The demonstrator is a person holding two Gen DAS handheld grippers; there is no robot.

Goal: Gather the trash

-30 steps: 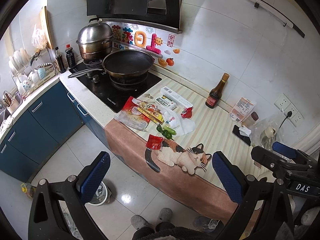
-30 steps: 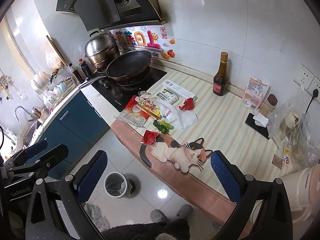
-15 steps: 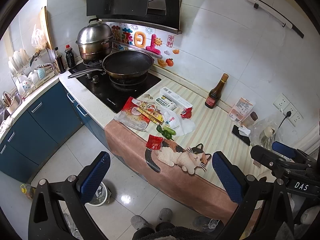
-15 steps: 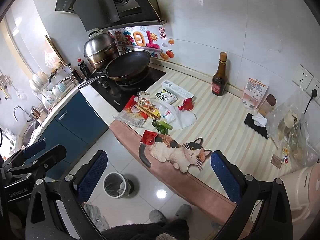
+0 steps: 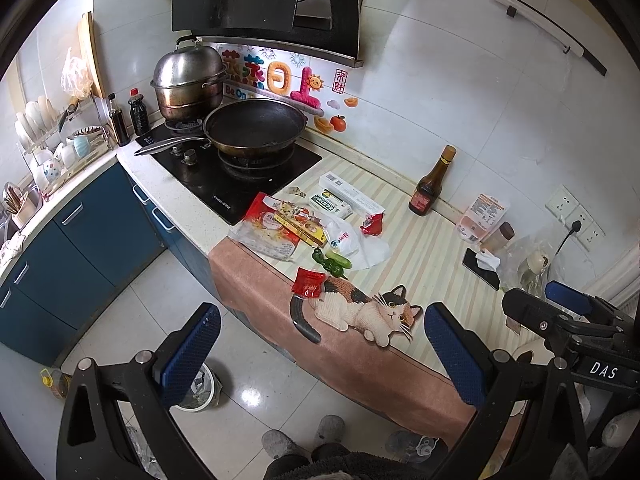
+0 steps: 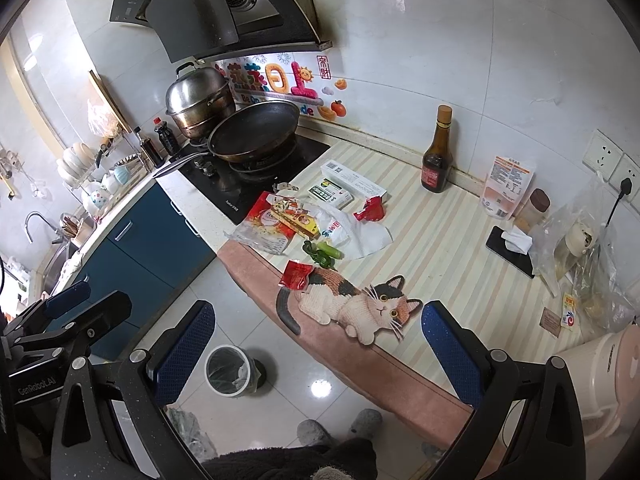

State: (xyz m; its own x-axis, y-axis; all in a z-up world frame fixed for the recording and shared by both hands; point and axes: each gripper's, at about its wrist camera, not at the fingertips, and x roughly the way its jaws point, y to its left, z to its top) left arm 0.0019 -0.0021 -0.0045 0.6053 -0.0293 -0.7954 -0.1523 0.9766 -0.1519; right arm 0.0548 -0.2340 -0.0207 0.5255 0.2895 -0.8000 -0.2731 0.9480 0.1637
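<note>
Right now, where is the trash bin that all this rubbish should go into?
The trash bin stands on the floor in front of the counter, lower left in the right wrist view, below the blue cabinets.

"DAS" on right gripper point(image 5: 600, 370); "GenRobot.AI", seemingly, on left gripper point(image 6: 34, 386); "Be On" on wall sticker point(image 5: 236, 91)

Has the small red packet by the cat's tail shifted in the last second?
No. The small red packet still lies against the rump of the cat print on the mat, just as it did before.
</note>
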